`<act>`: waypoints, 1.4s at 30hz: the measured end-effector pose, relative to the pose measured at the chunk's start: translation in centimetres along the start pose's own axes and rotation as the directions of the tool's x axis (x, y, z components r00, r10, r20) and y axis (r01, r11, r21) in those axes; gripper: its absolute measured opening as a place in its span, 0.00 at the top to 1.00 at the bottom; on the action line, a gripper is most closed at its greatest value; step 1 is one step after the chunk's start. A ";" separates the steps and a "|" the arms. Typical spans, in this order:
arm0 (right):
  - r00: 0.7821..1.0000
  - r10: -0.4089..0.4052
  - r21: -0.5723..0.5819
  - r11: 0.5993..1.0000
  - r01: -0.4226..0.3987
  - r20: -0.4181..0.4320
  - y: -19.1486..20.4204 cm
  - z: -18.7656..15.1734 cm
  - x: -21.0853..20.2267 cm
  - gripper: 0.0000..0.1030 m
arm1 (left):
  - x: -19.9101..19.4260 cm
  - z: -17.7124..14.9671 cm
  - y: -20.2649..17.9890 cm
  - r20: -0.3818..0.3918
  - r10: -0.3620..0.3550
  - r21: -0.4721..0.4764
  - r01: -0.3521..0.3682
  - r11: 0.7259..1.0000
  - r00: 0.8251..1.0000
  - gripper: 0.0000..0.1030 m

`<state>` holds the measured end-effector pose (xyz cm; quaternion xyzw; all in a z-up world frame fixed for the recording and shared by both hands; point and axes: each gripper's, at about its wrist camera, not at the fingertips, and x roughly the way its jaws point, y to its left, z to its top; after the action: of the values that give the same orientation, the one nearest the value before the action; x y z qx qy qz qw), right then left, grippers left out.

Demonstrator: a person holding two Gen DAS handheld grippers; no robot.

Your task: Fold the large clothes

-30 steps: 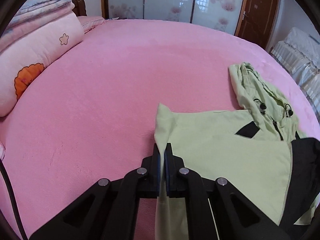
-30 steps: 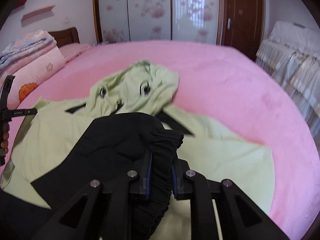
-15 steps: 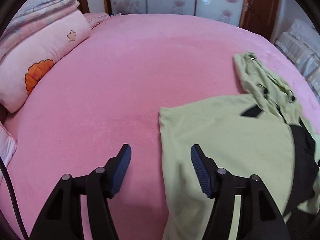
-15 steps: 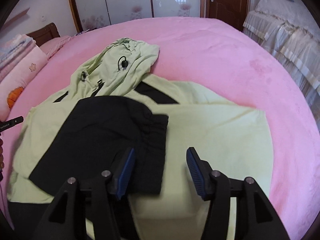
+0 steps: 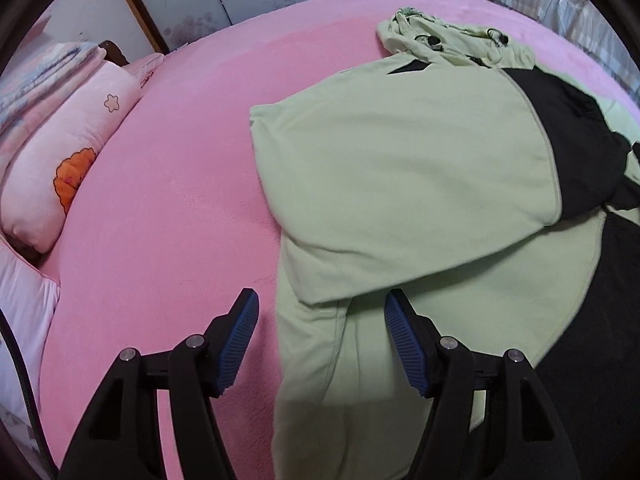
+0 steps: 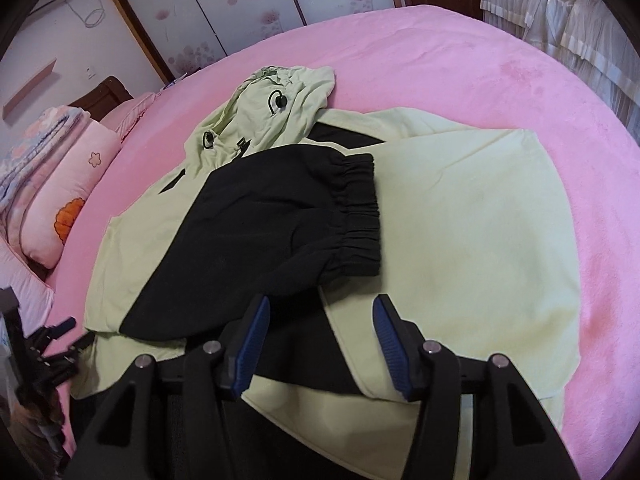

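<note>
A light green hooded jacket [image 5: 400, 168] lies flat on the pink bed [image 5: 180, 160], its hood [image 6: 276, 112] at the far end. The green part of one sleeve is folded in over the body. Its black lower part [image 6: 260, 232] lies across the chest and ends in an elastic cuff [image 6: 356, 216]. My left gripper [image 5: 320, 296] hovers open over the jacket's near left edge with nothing between its pads. Just short of the black sleeve, my right gripper [image 6: 320, 300] is also open and empty, above the jacket's [image 6: 480, 208] lower front.
A pink pillow with an orange flower [image 5: 68, 152] and folded blankets [image 5: 40, 72] lie along the bed's left side. Wardrobe doors with a flower pattern [image 6: 256, 0] stand behind the bed. Furniture under white lace [image 6: 560, 12] is at the far right. Bare pink bed [image 6: 460, 60] surrounds the jacket.
Both grippers opened. The left let go of the green fabric and the right let go of the black cuff, and the sleeve now lies folded on the jacket. Both drew back toward the near edge.
</note>
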<state>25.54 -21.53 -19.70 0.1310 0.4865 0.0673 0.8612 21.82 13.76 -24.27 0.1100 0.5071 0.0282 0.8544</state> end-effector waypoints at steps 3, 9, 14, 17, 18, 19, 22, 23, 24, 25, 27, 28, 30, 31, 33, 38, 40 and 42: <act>0.999 0.038 0.089 0.995 -0.038 0.002 -0.5 0.7 0.6 0.48 | 0.9 0.6 0.2 0.014 0.024 -0.048 -0.024 0.999 1.000 0.38; 0.996 -0.089 0.132 0.987 0.090 -0.018 -0.3 0.9 3.0 0.49 | 2.3 0.4 4.1 -0.020 -0.007 -0.317 0.000 0.948 1.000 0.74; 0.973 -0.230 -0.019 0.973 0.230 -0.012 0.8 -0.8 3.6 0.51 | 2.9 -0.5 5.3 -0.033 -0.055 -0.376 0.039 0.926 0.998 0.73; 0.969 -0.247 -0.021 0.969 0.247 -0.004 1.3 -0.7 2.3 0.49 | 2.0 -0.3 5.0 -0.065 -0.018 -0.323 -0.004 0.946 0.998 0.61; 0.970 -0.241 -0.017 0.970 0.241 0.010 1.6 -0.7 1.8 0.49 | 1.3 -0.4 4.9 -0.076 0.000 -0.307 -0.023 0.952 0.997 0.50; 0.973 -0.228 -0.020 0.973 0.229 0.030 2.1 -0.5 1.1 0.49 | 0.2 -0.6 4.8 -0.076 0.011 -0.293 -0.032 0.956 0.997 0.42; 0.984 -0.152 -0.064 0.985 0.158 0.096 4.6 -0.3 -0.7 0.49 | -3.7 -0.9 4.5 -0.002 -0.019 -0.282 0.018 0.959 1.000 0.37; 0.988 -0.113 -0.085 0.989 0.122 0.108 5.6 -0.2 -0.9 0.49 | -5.0 -0.7 4.3 0.038 -0.031 -0.284 0.041 0.958 0.999 0.35; 0.991 -0.074 -0.103 0.991 0.086 0.115 6.6 -0.2 -1.0 0.49 | -5.8 -0.4 4.2 0.069 -0.039 -0.286 0.057 0.956 0.997 0.30; 0.993 -0.028 -0.124 0.991 0.043 0.116 7.7 0.0 -0.8 0.49 | -6.5 0.3 3.9 0.108 -0.053 -0.291 0.083 0.953 0.993 0.28; 0.993 0.040 -0.161 0.987 -0.023 0.109 10.4 0.7 0.2 0.49 | -6.4 2.0 3.2 0.154 -0.078 -0.306 0.123 0.944 0.985 0.27; 0.992 0.069 -0.175 0.983 -0.050 0.104 11.5 0.9 0.8 0.49 | -6.0 2.9 2.8 0.152 -0.078 -0.317 0.123 0.941 0.985 0.27; 0.988 0.112 -0.196 0.976 -0.090 0.106 14.0 1.5 2.4 0.49 | -4.3 4.8 1.9 0.169 -0.102 -0.347 0.156 0.925 0.980 0.27; 0.987 0.123 -0.194 0.976 -0.101 0.104 14.7 1.7 3.2 0.49 | -3.5 5.6 1.4 0.175 -0.105 -0.356 0.163 0.920 0.979 0.27; 0.986 0.147 -0.160 0.978 -0.133 0.078 15.3 2.8 5.3 0.49 | -0.9 7.0 0.5 0.159 -0.104 -0.377 0.158 0.913 0.982 0.28; 0.995 0.098 -0.099 0.990 -0.096 0.015 13.5 5.1 10.3 0.51 | 5.0 8.7 0.4 0.071 -0.070 -0.420 0.093 0.903 0.995 0.28; 0.998 -0.035 -0.140 0.989 0.042 0.052 12.1 5.6 10.4 0.52 | 6.3 8.4 1.3 0.055 -0.029 -0.428 0.050 0.902 0.998 0.27; 0.981 -0.175 -0.137 0.973 0.186 0.086 9.0 5.9 10.0 0.52 | 7.2 7.9 2.4 0.045 0.007 -0.432 0.013 0.902 0.999 0.24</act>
<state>35.91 -11.40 -22.39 0.0260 0.4583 0.0187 0.8882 32.32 16.04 -26.31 -0.0822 0.4691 0.1359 0.8688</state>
